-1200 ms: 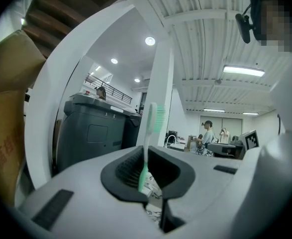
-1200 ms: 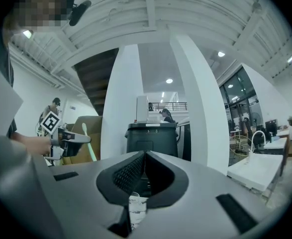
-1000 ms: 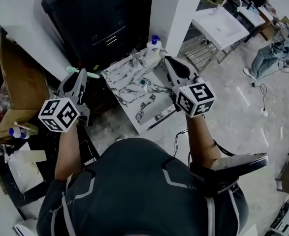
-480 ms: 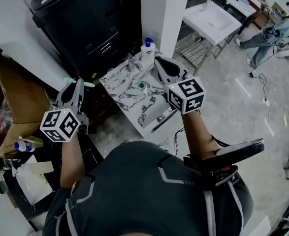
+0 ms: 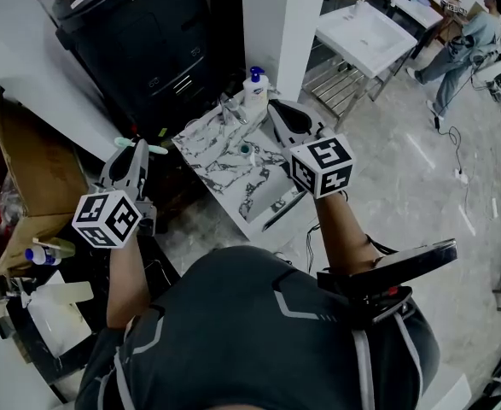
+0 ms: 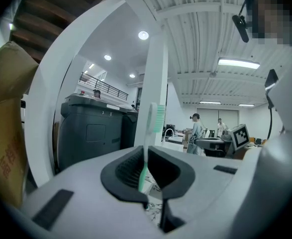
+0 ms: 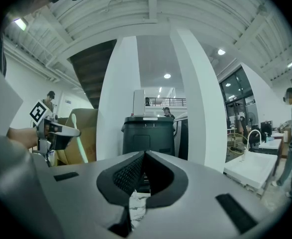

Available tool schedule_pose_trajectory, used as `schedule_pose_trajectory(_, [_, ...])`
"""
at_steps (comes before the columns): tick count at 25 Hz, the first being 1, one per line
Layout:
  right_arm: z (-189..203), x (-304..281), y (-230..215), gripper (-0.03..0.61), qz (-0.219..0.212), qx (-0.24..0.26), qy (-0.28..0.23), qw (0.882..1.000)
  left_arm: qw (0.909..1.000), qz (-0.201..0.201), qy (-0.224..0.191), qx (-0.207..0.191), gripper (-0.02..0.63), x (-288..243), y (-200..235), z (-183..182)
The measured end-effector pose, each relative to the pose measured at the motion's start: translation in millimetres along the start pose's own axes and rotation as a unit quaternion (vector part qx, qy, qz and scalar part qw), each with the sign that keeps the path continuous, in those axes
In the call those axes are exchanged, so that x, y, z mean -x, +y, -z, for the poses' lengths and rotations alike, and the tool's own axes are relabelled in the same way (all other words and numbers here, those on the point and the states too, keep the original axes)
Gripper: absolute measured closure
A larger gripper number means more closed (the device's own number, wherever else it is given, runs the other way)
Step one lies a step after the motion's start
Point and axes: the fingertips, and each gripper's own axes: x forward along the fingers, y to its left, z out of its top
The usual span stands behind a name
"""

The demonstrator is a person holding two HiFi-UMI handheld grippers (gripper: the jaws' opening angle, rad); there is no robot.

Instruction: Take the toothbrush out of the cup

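Observation:
A green-and-white toothbrush [image 5: 159, 150] lies crosswise in my left gripper [image 5: 136, 147], held in the air to the left of the marble-topped table [image 5: 224, 167]. In the left gripper view the toothbrush [image 6: 157, 118] stands upright, bristles on top, with my left gripper [image 6: 147, 152] shut on its handle. My right gripper [image 5: 278, 109] hovers over the table's far right part; its jaws [image 7: 145, 156] meet at the tips with nothing between them. Clear glassware [image 5: 230, 108], possibly the cup, stands at the table's far corner. From the right gripper view the toothbrush [image 7: 79, 146] shows at far left.
A blue-capped bottle [image 5: 254, 82] stands beside the glassware. A black cabinet [image 5: 139, 32] and a white pillar [image 5: 276, 20] rise behind the table. A cardboard box [image 5: 15, 169] is at left, a white sink [image 5: 365, 37] and a person [image 5: 472, 32] at far right.
The head view shifted a second ago. Both grippers keep their places, and the toothbrush stays in the left one.

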Motion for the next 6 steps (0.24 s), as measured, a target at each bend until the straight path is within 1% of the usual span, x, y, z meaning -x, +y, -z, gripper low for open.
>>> schedule_pose_trajectory(6, [-0.8,2.7,-1.7,0.552,0.002,-0.002,0.003,1.0,1.0,0.001,0.002,0.005,0.583,2.0,-2.7,-0.4])
